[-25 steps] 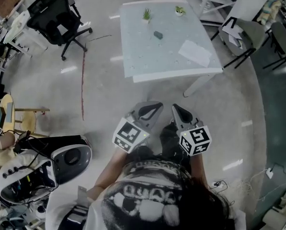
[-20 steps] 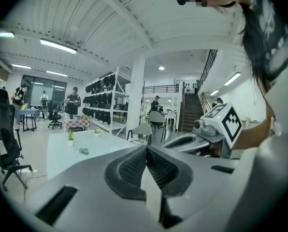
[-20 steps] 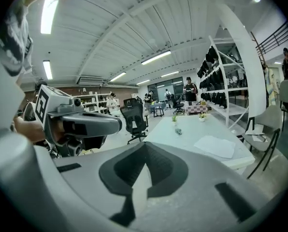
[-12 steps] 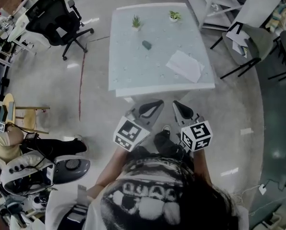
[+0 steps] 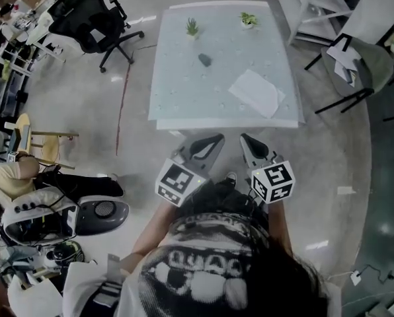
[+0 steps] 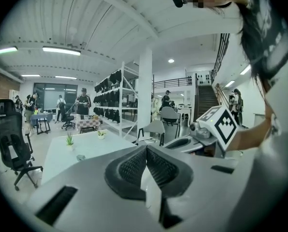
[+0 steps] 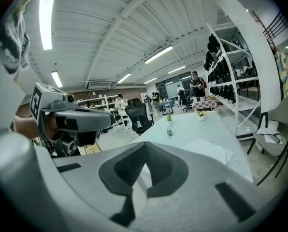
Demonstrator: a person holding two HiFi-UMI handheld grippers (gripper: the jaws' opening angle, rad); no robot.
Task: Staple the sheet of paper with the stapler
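The pale table [image 5: 184,104] stands ahead of me on the grey floor. A white sheet of paper [image 5: 256,92] lies on its right half. The small dark stapler [image 5: 204,59] sits near its middle. The paper [image 7: 208,149] and stapler [image 7: 169,132] also show in the right gripper view, and the stapler [image 6: 81,157] shows small in the left gripper view. My left gripper [image 5: 217,139] and right gripper [image 5: 244,139] are side by side at waist height, short of the table's near edge. Both are shut and hold nothing.
Two small potted plants [image 5: 192,26] [image 5: 248,20] stand at the table's far edge. A black office chair [image 5: 94,22] is at the far left and a grey chair [image 5: 362,61] at the right. Grey equipment [image 5: 65,216] and a wooden chair [image 5: 35,144] lie to my left.
The table has come nearer in the head view and sits more squarely ahead. Both grippers have moved forward together toward it, still shut.
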